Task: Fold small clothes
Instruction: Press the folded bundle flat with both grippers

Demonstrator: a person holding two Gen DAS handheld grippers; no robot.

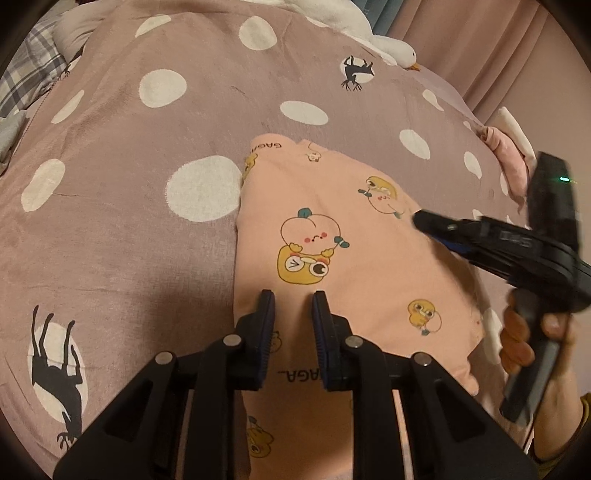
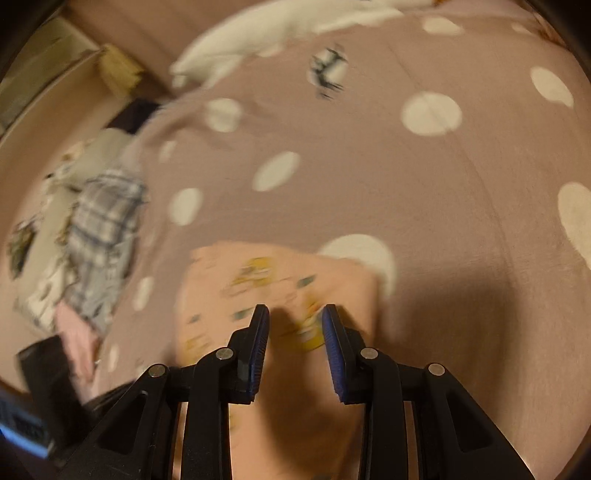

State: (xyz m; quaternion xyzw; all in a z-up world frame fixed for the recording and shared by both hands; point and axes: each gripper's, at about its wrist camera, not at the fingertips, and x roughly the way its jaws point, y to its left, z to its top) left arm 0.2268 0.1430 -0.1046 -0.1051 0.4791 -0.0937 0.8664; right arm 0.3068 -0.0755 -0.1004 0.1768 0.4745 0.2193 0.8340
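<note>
A small peach garment with cartoon prints lies folded flat on a mauve spotted bedspread. My left gripper stands over its near part, jaws narrowly apart, with flat cloth showing in the gap and nothing pinched. My right gripper, held by a hand, reaches in from the right above the garment's right side. The right wrist view is blurred by motion. There the right gripper is open above the same garment, its shadow falling on the cloth.
A white plush toy lies at the far edge of the bed. A plaid cloth and a pink cloth sit in a heap near one bed edge. Curtains hang behind. The bedspread stretches wide around the garment.
</note>
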